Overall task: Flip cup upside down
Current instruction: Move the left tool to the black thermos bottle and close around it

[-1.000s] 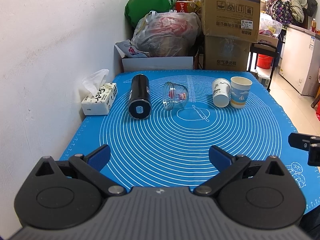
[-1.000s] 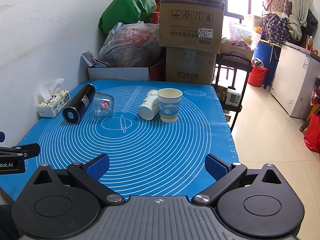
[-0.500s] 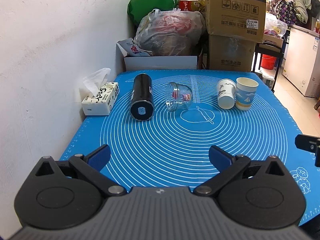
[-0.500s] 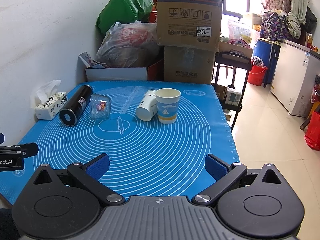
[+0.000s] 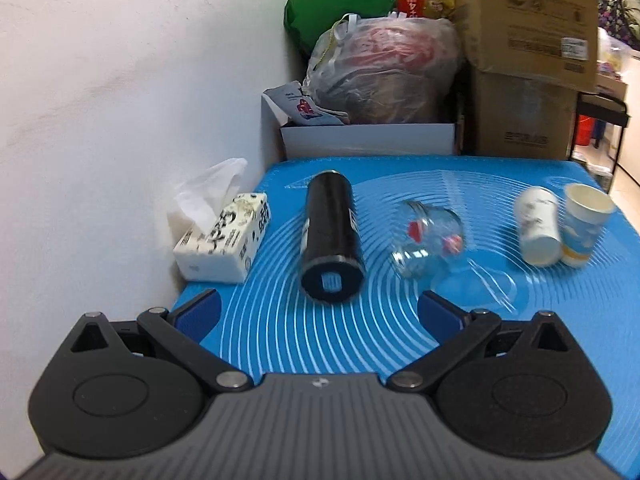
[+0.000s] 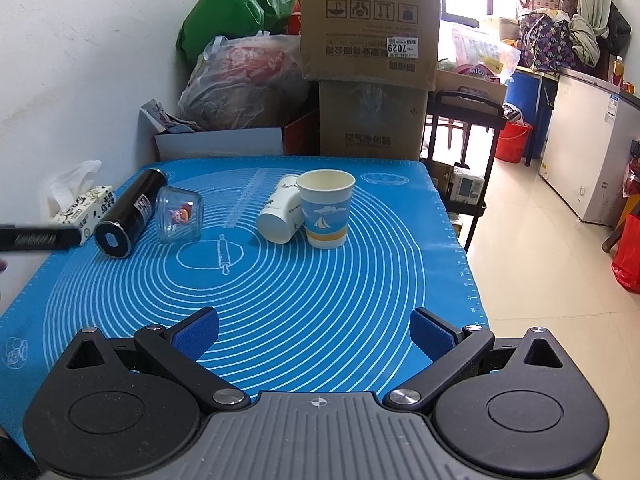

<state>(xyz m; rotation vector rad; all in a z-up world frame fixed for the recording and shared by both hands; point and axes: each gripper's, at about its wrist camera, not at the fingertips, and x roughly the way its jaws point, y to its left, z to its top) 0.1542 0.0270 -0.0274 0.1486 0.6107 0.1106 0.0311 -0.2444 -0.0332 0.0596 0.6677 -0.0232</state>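
A black cylindrical cup (image 5: 332,240) (image 6: 130,214) lies on its side on the blue mat (image 5: 280,340) (image 6: 320,288), base toward me. A clear glass cup (image 5: 428,240) (image 6: 179,220) lies on its side beside it. A white paper cup (image 5: 538,226) (image 6: 280,216) lies on its side against an upright blue sailboat paper cup (image 5: 584,224) (image 6: 326,214). My left gripper (image 5: 318,316) is open and empty, close in front of the black cup. My right gripper (image 6: 314,332) is open and empty over the mat's near part.
A tissue box (image 5: 224,240) (image 6: 86,208) sits at the mat's left edge by the white wall. Cardboard boxes (image 6: 368,60), bags and a white box stand behind the table. The table's right edge drops to the tiled floor (image 6: 540,260).
My left gripper has moved forward and left, so the black cup and glass cup are much closer. My right gripper has moved slightly forward. The cups have not moved.
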